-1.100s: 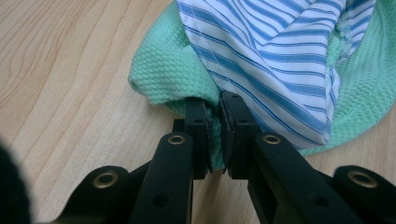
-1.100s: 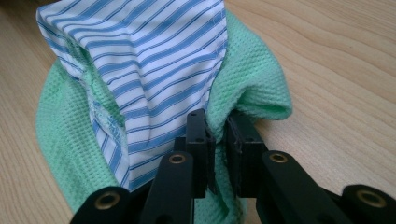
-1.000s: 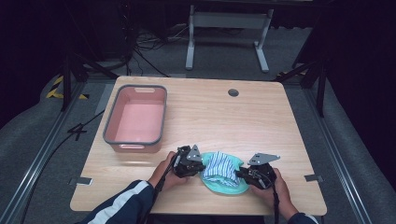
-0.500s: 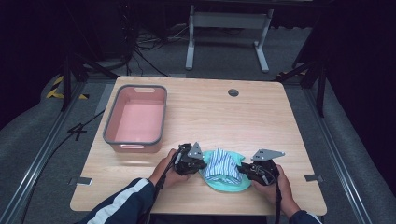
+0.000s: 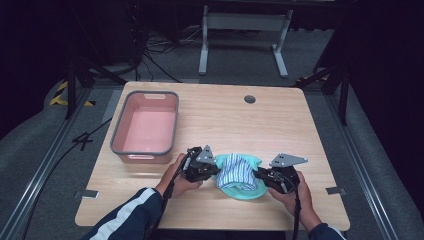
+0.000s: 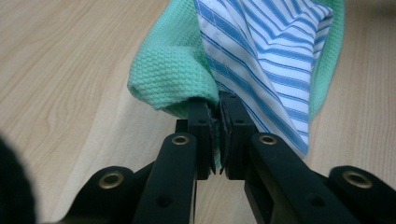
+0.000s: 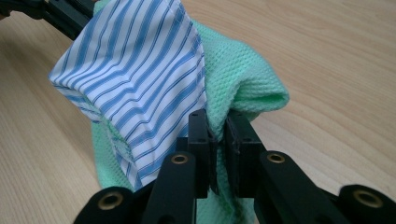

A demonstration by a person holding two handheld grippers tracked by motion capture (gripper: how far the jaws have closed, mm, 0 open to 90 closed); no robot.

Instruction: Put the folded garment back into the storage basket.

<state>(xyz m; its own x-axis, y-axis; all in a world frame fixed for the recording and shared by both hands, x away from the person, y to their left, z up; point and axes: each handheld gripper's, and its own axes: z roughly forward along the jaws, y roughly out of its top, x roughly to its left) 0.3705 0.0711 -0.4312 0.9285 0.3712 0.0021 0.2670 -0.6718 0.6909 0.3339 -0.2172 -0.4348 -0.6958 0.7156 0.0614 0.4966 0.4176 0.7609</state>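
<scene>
Both tongs, left tongs [image 6: 218, 105] and right tongs [image 7: 217, 122], are clamped on opposite edges of a bundled green waffle-knit cloth [image 5: 243, 192] and smooth blue-striped fabric [image 5: 236, 171], at the wood-grain worktop's [image 5: 225, 117] near edge.

Open surface right and behind

Pink bin [image 5: 145, 128] blocks the left rear; the bare surface [image 5: 280, 125] beyond the cloths [image 5: 239, 175] looks passable.

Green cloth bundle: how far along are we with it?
Done: the striped cloth sits inside the green cloth, and both grippers are clamped on the green cloth's edges, left gripper and right gripper. In hand: the bundle hangs between them near the table's front edge. Left: probably carrying it to the pink bin.
</scene>
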